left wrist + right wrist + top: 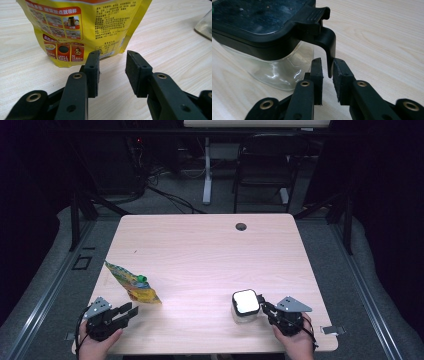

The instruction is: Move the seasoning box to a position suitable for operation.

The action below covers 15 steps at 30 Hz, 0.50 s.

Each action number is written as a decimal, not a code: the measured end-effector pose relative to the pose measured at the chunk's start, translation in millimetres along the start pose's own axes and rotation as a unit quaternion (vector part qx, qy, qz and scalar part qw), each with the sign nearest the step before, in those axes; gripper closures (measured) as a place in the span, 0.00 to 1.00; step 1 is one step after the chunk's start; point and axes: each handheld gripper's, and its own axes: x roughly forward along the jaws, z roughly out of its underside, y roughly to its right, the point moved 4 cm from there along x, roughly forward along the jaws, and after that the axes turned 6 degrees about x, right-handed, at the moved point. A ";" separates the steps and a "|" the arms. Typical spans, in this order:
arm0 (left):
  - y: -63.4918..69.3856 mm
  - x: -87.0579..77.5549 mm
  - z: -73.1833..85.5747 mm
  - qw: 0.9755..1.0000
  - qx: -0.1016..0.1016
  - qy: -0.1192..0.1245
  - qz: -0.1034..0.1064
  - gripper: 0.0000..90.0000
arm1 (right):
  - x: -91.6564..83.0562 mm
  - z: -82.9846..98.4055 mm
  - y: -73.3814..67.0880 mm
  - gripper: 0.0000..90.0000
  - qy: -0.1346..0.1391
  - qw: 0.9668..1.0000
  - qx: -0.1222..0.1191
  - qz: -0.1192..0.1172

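The right gripper (327, 72) is closing around the jar's (274, 67) lid latch (329, 47), contact unclear; the left gripper (112, 67) is gaping empty before the top-cropped pouch (75, 30).

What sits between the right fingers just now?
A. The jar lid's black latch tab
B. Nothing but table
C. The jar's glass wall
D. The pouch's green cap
A: in the right gripper view the latch tab of the jar hangs down into the gap of the right gripper, whose fingers stand close on either side of it.
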 end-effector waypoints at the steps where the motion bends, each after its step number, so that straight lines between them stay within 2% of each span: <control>1: 0.8 0.9 0.0 1.000 0.003 0.001 -0.001 0.71 | 0.0 -0.5 0.4 0.93 -0.005 1.000 0.000 0.008; 5: 2.3 1.7 0.2 1.000 0.005 0.003 0.000 0.71 | -0.2 -0.6 0.0 0.93 -0.004 1.000 0.008 0.002; 9: 3.5 0.8 0.0 1.000 0.010 0.002 0.002 0.71 | -2.7 -0.7 -2.4 0.93 -0.014 1.000 0.007 -0.001; 14: 4.3 1.3 -0.1 1.000 0.011 -0.001 0.005 0.71 | -6.6 1.1 -13.7 0.93 -0.025 0.999 -0.015 -0.013; 15: 4.6 1.5 0.0 1.000 0.012 -0.001 0.006 0.71 | -6.8 1.4 -15.7 0.92 -0.024 0.999 -0.013 -0.019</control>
